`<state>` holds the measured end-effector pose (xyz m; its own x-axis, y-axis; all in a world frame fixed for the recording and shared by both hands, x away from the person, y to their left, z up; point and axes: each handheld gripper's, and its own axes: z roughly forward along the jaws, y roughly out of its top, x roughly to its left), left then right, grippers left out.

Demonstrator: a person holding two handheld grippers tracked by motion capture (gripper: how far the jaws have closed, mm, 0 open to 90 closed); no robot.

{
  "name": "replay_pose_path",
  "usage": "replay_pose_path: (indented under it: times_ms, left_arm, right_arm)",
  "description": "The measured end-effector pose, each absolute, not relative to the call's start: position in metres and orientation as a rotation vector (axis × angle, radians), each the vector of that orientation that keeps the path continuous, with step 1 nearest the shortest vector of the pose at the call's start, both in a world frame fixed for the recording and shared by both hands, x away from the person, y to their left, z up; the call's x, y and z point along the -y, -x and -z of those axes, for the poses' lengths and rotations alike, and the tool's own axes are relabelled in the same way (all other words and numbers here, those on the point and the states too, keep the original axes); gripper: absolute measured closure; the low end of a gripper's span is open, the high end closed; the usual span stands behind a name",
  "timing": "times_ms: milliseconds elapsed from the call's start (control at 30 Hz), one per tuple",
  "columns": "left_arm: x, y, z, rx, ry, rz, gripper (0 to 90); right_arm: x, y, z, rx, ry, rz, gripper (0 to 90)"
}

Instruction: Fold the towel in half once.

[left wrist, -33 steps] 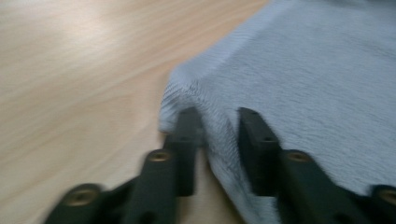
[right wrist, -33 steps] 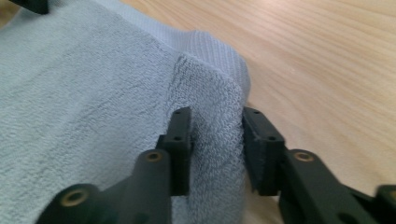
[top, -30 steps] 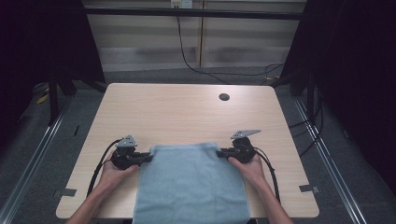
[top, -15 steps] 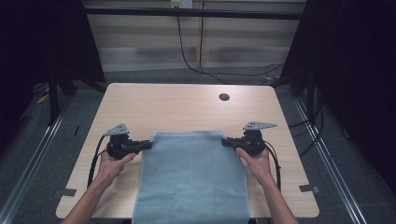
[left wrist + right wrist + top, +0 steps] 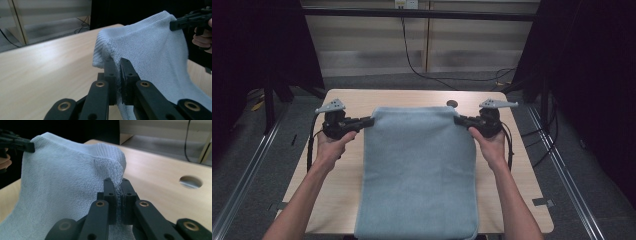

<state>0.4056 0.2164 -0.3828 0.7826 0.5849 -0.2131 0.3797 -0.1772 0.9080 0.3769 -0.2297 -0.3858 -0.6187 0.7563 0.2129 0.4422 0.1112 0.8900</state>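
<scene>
Terrycloth, pale blue: the towel (image 5: 419, 170) is soft and limp, sagging between its two held corners, so the woven hem corners appear the soundest grip points. It hangs raised over the wooden table (image 5: 522, 165), its lower end trailing past the near edge. The left gripper (image 5: 362, 121) is clamped on the far left corner, the right gripper (image 5: 460, 120) on the far right. Both forearms reach forward, hands level, well apart.
</scene>
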Motion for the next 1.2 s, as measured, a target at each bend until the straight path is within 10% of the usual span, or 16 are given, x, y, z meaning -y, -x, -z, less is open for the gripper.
replay_pose_path:
  times_ms: [367,700,1200]
  left_arm:
    - [-0.202,-0.405,0.353,-0.673,-1.801,-0.252,85.2]
    - [-0.225,-0.344,0.366,-0.584,-1.782,-0.206,85.2]
    - [-0.238,-0.274,0.438,-0.614,-1.906,-0.055,85.1]
  right_arm:
    - [0.235,-0.390,0.342,-2.015,-1.130,-1.528,85.9]
    - [0.240,-0.317,0.347,-2.081,-0.998,-1.557,85.8]
    - [0.220,-0.219,0.419,-2.328,-1.008,-1.460,85.7]
